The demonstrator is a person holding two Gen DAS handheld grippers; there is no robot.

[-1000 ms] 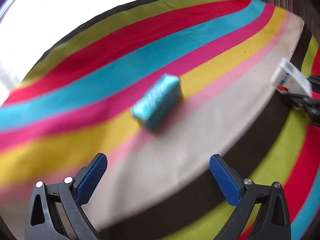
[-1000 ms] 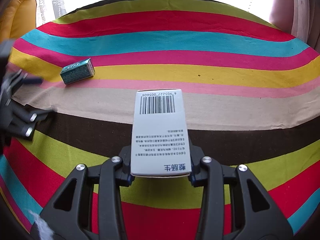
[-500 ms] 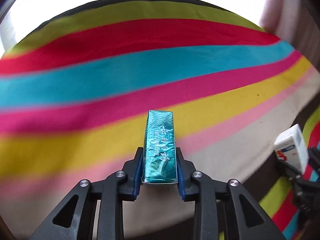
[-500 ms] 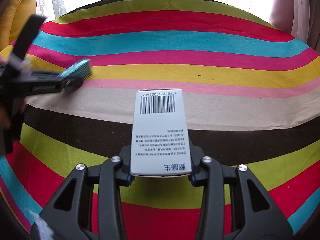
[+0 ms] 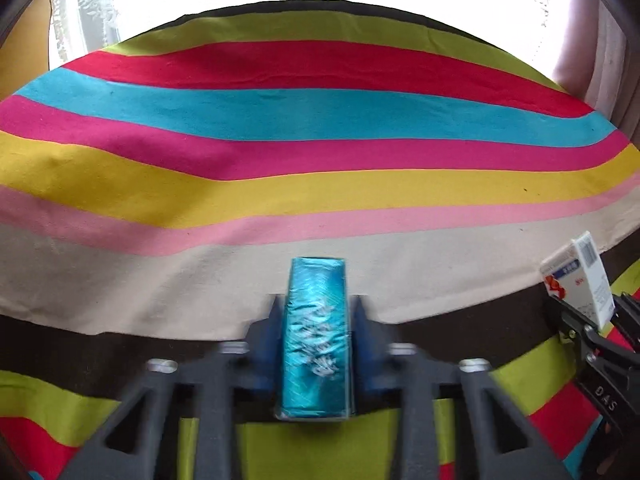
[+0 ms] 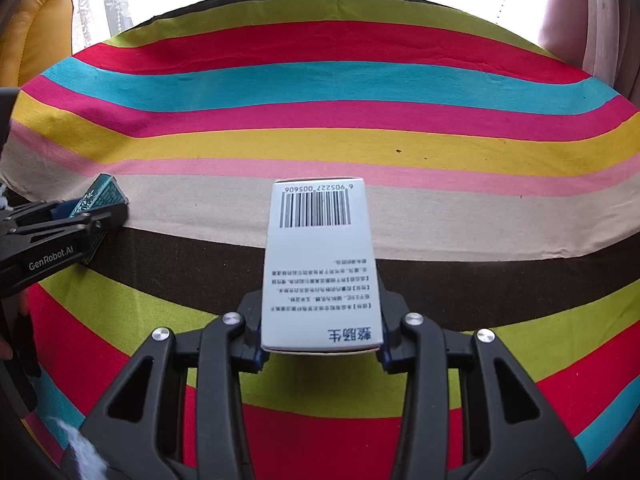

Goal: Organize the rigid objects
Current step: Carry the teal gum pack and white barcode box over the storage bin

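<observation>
The left gripper pinches a teal box held above the striped cloth's brown band; to its right, over the same band, the right gripper clamps a white box, barcode end pointing away.

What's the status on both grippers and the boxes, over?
Left gripper shut on teal box. Right gripper shut on white box. Both held over striped cloth. Nothing in the way.
</observation>
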